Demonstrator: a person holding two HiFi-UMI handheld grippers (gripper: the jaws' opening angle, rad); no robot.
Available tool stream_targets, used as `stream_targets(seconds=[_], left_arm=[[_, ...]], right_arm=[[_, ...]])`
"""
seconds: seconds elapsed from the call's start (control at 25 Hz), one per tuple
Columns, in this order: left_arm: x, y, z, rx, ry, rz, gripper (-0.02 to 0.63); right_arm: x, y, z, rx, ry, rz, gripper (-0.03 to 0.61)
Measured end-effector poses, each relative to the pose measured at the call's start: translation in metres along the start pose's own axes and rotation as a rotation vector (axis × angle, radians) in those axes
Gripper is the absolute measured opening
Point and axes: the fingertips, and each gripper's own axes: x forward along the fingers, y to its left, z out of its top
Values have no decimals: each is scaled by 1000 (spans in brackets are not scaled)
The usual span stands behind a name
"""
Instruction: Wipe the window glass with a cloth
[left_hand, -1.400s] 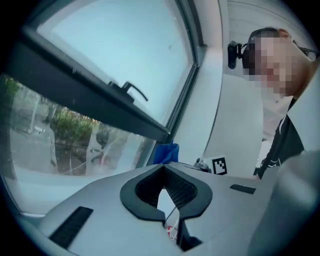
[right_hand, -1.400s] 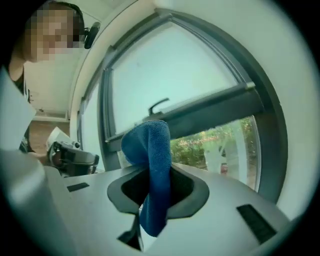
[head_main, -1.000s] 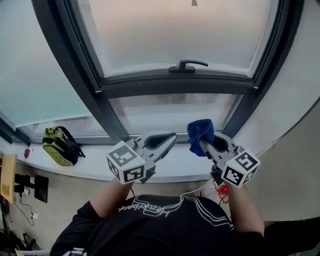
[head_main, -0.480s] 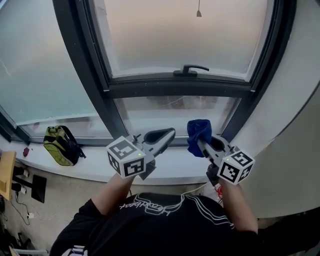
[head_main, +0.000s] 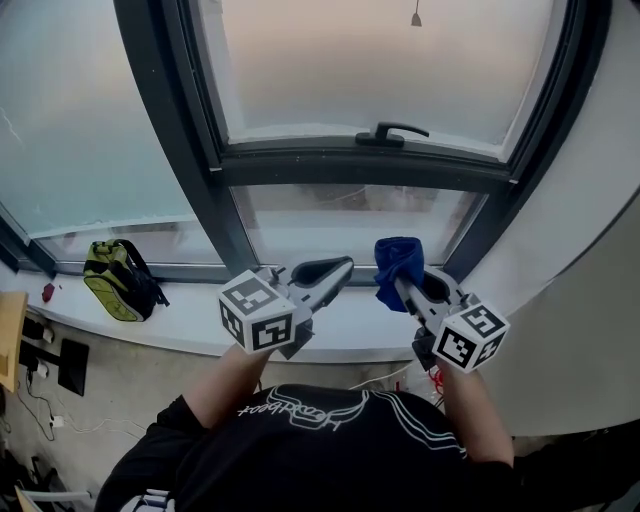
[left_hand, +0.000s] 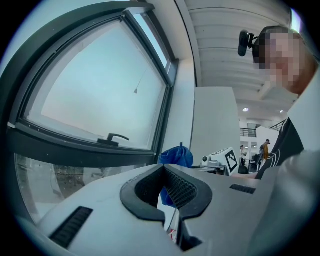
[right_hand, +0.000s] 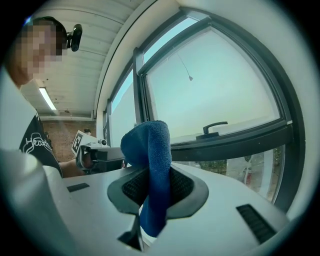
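Below the window handle (head_main: 390, 133), in front of the lower window glass (head_main: 330, 222), the right gripper (head_main: 402, 285) pinches a blue cloth (head_main: 398, 262). The right gripper view shows the cloth folded between the pads, its tail hanging beneath. The left gripper (head_main: 338, 268), left of the cloth, has its jaws pressed together on nothing. Only the head view shows the backpack (head_main: 120, 280), far left of the handle. Both grippers sit much as half a second ago

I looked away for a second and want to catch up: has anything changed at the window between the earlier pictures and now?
Hardly anything. Both grippers shifted only slightly, and nothing was taken hold of or let go. The right gripper stays shut on the blue cloth, and the left gripper stays shut and empty. Both are in front of the lower window pane.
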Motion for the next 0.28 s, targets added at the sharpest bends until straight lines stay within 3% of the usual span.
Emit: stream_targets(seconds=[0.28], left_arm=[[-7,11,-6,-1,9,7,6]], right_arm=[[14,3,-5,10,-1,4,64]])
